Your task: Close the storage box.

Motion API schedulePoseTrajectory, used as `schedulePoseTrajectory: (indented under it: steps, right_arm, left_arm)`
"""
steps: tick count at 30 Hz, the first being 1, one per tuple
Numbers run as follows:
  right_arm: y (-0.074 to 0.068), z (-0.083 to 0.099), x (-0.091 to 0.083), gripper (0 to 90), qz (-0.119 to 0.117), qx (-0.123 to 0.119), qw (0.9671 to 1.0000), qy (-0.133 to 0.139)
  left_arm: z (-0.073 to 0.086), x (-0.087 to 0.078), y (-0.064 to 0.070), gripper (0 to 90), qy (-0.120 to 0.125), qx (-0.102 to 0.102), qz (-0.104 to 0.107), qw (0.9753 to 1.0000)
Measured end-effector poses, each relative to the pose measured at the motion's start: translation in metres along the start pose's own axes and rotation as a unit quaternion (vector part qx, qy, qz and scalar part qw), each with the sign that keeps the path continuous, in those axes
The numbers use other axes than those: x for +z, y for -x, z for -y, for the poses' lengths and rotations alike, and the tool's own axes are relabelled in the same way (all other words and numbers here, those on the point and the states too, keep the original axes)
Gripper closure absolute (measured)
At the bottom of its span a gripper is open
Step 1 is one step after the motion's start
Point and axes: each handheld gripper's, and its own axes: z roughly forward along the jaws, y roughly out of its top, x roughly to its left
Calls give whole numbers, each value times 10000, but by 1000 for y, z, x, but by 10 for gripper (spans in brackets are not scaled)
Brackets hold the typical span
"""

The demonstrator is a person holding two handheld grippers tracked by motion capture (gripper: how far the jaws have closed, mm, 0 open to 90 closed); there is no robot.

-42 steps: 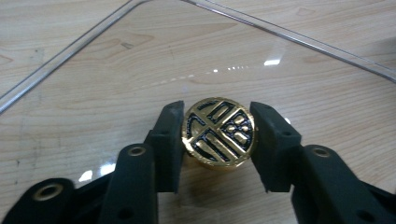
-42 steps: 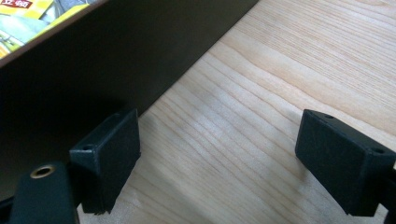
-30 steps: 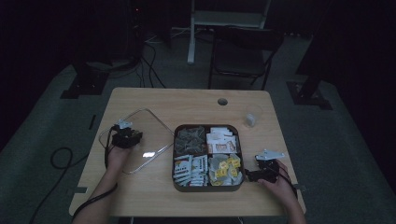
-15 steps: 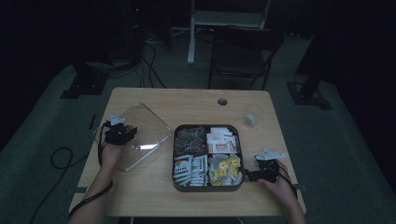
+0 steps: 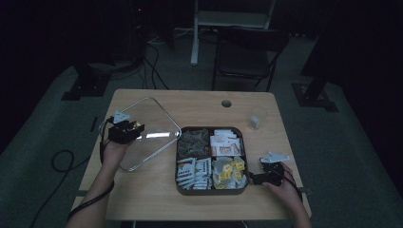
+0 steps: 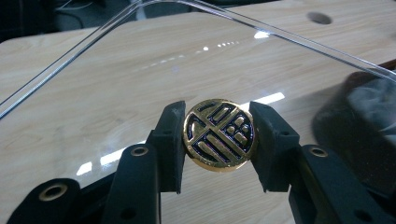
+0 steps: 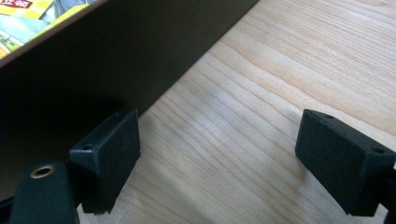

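Lid (image 5: 151, 134) off the box (image 5: 211, 186), held by its knob (image 6: 218, 136) in the left tool (image 5: 124, 131). Right tool (image 5: 259, 179) open beside box, apparently steadying. Setting lid down left.

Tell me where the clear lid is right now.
In the high view the clear lid is at the table's left, just left of the compartment box. The left gripper holds it by its round gold knob.

left claw (image 5: 135, 129): raised, jaws clamped | right claw (image 5: 256, 178): low, jaws spread
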Motion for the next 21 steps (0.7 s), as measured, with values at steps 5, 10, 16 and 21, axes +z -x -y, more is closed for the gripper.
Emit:
schedulePoseTrajectory:
  steps: [5,10,16,21]
  right_arm:
    - [0,0,0,136,0,1,10000,0]
    - [0,0,0,136,0,1,10000,1]
    - [0,0,0,135,1,-5,10000,3]
    - [0,0,0,135,0,2,10000,0]
  left_arm:
    - [-9,-1,16,597,32,192,202,9996]
    - [-18,-2,33,597,84,411,424,9982]
    - [-28,-2,54,596,104,680,681,9953]
    - [-33,0,71,597,124,809,923,9924]
